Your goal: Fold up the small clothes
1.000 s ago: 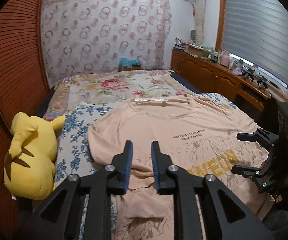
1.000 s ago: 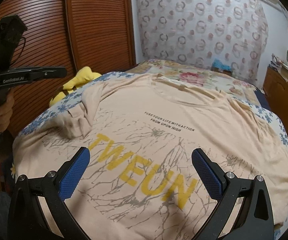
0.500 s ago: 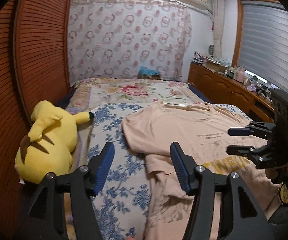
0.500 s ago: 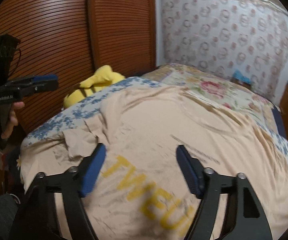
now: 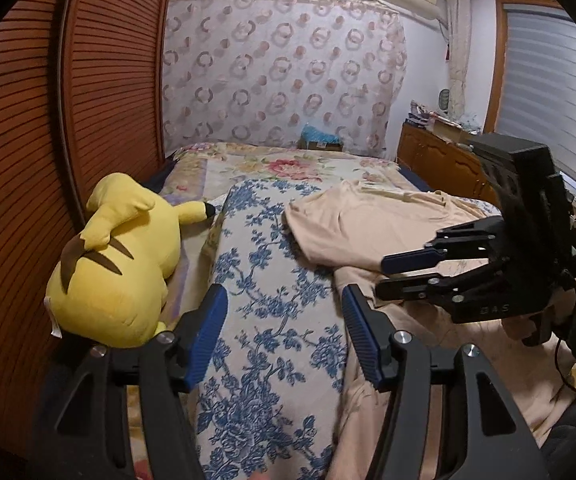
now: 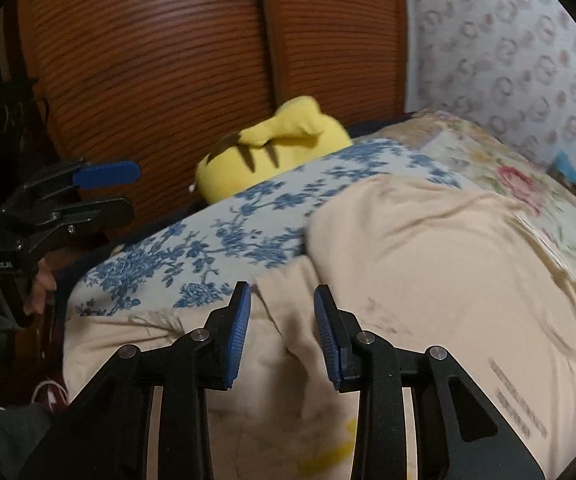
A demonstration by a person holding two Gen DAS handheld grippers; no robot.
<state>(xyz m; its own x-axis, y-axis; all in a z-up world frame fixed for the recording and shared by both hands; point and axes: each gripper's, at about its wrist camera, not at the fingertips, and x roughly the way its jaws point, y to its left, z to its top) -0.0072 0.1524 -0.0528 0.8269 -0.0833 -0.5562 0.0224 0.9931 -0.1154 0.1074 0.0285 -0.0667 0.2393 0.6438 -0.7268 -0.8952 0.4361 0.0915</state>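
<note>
T-shirt [image 6: 428, 264]: lying limp, light, crease-prone on bed [image 5: 264, 280] | left tongs [image 5: 284, 336]: hanging apart, empty | right tongs [image 6: 282, 334]: narrowing around folded sleeve edge, not yet pinching | grip: hem corners.

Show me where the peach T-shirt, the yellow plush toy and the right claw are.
peach T-shirt [image 6: 428, 264]: right wrist view, chest fabric.
yellow plush toy [image 5: 120, 264]: left wrist view, its back.
right claw [image 6: 282, 334]: right wrist view, between fingertips.

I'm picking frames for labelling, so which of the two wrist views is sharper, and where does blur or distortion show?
Left wrist view: sharp, with the yellow plush toy and the blue-flowered bedspread crisp; fisheye bends the wooden slatted doors. Right wrist view: motion-smeared, with the print on the peach T-shirt unreadable and dim corners.
</note>
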